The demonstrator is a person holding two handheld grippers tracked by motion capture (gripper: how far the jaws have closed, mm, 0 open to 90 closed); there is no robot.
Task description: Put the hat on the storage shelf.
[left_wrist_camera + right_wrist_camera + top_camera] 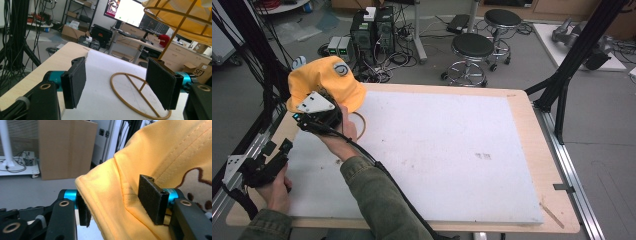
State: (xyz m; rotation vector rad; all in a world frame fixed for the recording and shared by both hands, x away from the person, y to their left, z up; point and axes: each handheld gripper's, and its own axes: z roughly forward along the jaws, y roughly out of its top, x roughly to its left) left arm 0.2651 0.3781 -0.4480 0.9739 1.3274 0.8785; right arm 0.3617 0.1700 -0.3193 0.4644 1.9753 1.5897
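A yellow cap [324, 80] with a round patch sits on a gold wire stand at the table's far left. The stand's base ring [361, 125] rests on the white board [437, 145]. My right gripper [323, 100] is up against the cap's near side. In the right gripper view its jaws [117, 200] stand apart with a fold of the cap's yellow cloth [110, 190] between them, not pinched. My left gripper [277, 152] hovers by the front left corner, open and empty. The left gripper [117, 83] faces the base ring [137, 89], with the cap [190, 22] above.
The white board covers most of the wooden table [532, 130]. Black frame legs [569, 60] stand at the right, and more poles and cables at the left edge. Two stools [472, 47] and computer towers [372, 30] are on the floor beyond the far edge.
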